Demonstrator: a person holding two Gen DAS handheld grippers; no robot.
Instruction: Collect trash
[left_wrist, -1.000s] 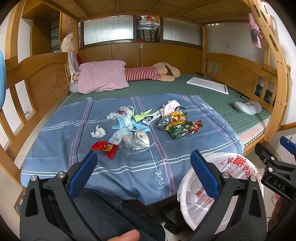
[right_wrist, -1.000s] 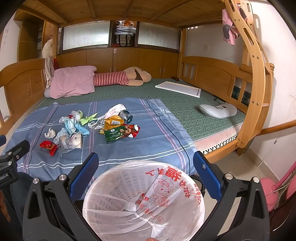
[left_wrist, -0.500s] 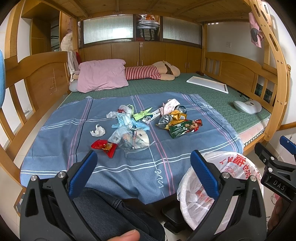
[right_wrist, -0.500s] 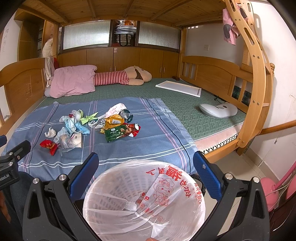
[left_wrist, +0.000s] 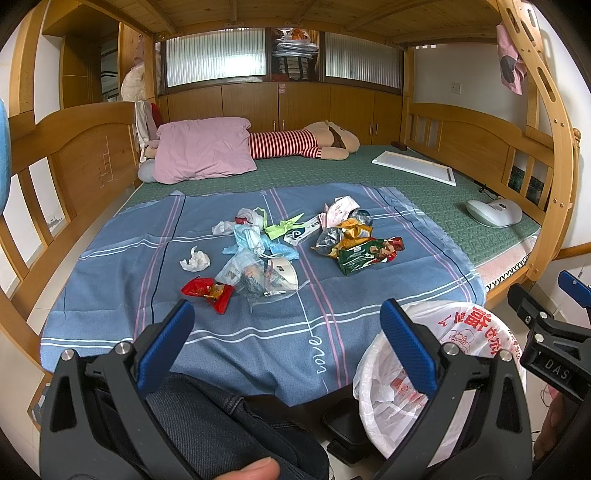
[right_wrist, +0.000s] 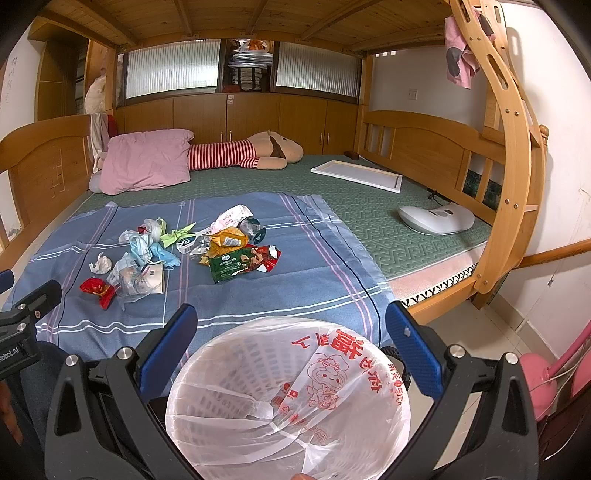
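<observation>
L gripper (left_wrist: 284, 325) hangs over the near edge of the blue sheet (left_wrist: 122, 266), jaws wide apart, nothing betw them; a denim leg (left_wrist: 221, 417) shows below it and a thumb (left_wrist: 251, 469) at the bottom edge. Trash sits mid-sheet, well ahead of both grippers. Going L to R: crumpled tissue (left_wrist: 194, 259), red wrapper (left_wrist: 207, 291) nearest the L gripper, clear bag (left_wrist: 258, 277) touching it, blue mask (left_wrist: 251, 240) behind that, lime scrap (left_wrist: 282, 229), white strip (left_wrist: 303, 230), pink-white wrapper (left_wrist: 340, 206), yellow bag (left_wrist: 354, 232) and green bag (left_wrist: 364, 254), those two overlapping. Far back: pink pillow (left_wrist: 203, 147) w/ a striped plush (left_wrist: 295, 142) just beside it. R of the sheet on the green mat (left_wrist: 424, 199): white board (left_wrist: 413, 166), white gadget (left_wrist: 493, 212). Bin (right_wrist: 288, 398) w/ a white liner stands on the floor at the bed's near R corner, off the sheet. R gripper (right_wrist: 291, 336) is right above the bin's rim, jaws spread wide, empty. Pink item (right_wrist: 543, 380) on the floor far R, too cut off to ID.
</observation>
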